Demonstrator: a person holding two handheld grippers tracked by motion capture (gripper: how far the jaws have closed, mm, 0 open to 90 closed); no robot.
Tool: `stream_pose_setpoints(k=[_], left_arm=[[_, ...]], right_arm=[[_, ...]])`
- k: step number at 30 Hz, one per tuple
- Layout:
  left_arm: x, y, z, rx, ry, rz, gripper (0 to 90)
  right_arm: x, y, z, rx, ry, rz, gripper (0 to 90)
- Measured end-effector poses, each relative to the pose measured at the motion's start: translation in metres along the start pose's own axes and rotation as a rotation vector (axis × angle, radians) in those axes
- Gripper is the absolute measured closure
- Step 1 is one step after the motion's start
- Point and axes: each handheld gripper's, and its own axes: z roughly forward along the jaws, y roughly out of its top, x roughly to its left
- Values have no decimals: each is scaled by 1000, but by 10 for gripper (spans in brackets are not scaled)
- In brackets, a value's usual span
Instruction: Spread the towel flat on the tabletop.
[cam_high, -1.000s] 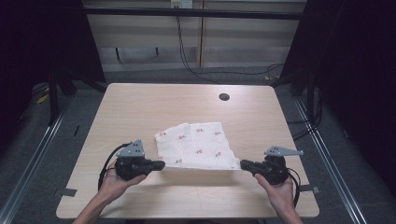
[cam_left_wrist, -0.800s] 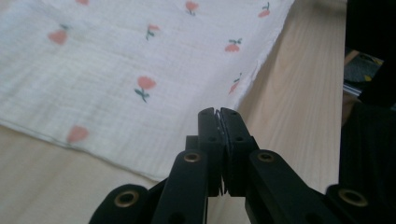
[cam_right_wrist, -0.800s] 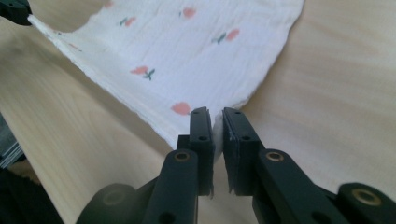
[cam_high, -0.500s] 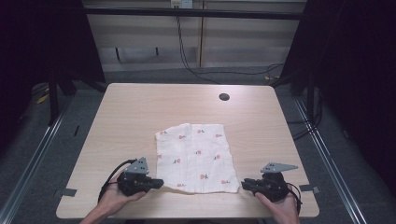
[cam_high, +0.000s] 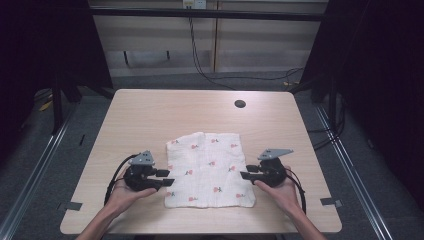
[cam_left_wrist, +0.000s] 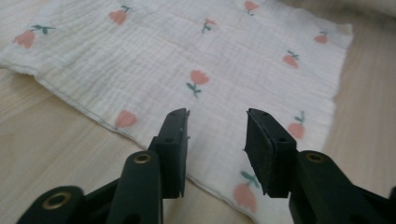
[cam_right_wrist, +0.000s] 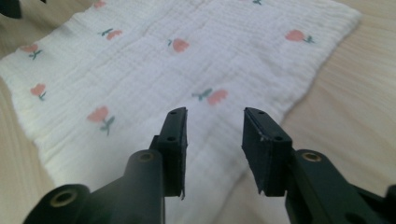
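Cloth (cam_high: 209, 170) with a red flower print is lying flat at the lower middle of the high view, on the table (cam_high: 150, 115). Left gripper (cam_high: 167, 177) and right gripper (cam_high: 245, 175) are sitting at its left and right edges; their jaws have just been opening and are gaping apart above the fabric, pinching nothing. Judging by this, a release after spreading is finishing; next, each gripper is needing a fresh grip on an edge or corner.

A white muslin cloth printed with small red flowers (cam_high: 209, 170) lies flat on a light wooden table (cam_high: 150, 115). The left gripper (cam_high: 167, 178) and right gripper (cam_high: 243, 174) flank it, their jaws having just opened with nothing between them.
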Motion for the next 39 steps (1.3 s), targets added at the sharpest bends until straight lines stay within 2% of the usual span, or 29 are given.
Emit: stream_pose_setpoints(k=[1,2,3,5,6,9,10,11,12,13,14,18,19,21,22,24,25,26,27,30,33,35,39], left_arm=[[0,0,0,0,0,0,612],[5,-1,9,23,16,-2,618],[5,-1,9,23,16,-2,622],[11,-2,16,56,28,-2,619],[16,-3,18,66,27,-24,591],[19,-5,20,69,38,-35,567],[18,-5,22,67,33,-32,567],[17,-5,22,76,39,-17,566],[13,-5,23,82,31,0,576],[13,-5,23,82,31,0,585],[7,-4,26,93,48,33,600],[2,-1,31,90,54,36,629],[2,-1,32,89,48,39,629],[0,-1,33,91,57,55,695],[-3,-1,33,99,42,77,695],[-10,-2,35,99,27,107,822],[-10,-2,35,99,27,107,849],[-14,-1,36,112,19,128,867],[-14,-1,36,112,19,128,874],[-17,-2,34,118,2,114,880],[-17,-6,28,132,1,112,880],[-19,-10,23,136,-1,109,879],[-22,-17,16,140,-16,111,870]], right_arm=[[0,0,0,0,0,0,600],[-2,8,14,15,-1,-29,578],[-2,8,14,15,-1,-29,578],[-3,15,29,42,-9,-54,547],[-5,18,40,57,-30,-71,533],[-7,18,49,75,-18,-78,542],[-5,17,50,80,-40,-94,581],[-3,17,49,93,-53,-113,682],[-2,17,48,97,-55,-117,724],[-2,16,47,99,-51,-118,765],[-1,14,44,103,-47,-120,809],[3,7,35,115,-40,-110,876],[3,7,35,115,-40,-110,876],[5,3,31,119,-36,-108,876],[5,2,29,124,-35,-108,870],[9,-7,20,127,-22,-96,807],[10,-9,19,126,-15,-88,787],[12,-12,17,117,-9,-86,765],[12,-12,17,117,-9,-86,765],[16,-17,12,116,-5,-90,677],[17,-18,10,118,-4,-89,664],[21,-21,7,124,20,-81,637],[28,-25,3,134,32,-91,629]])
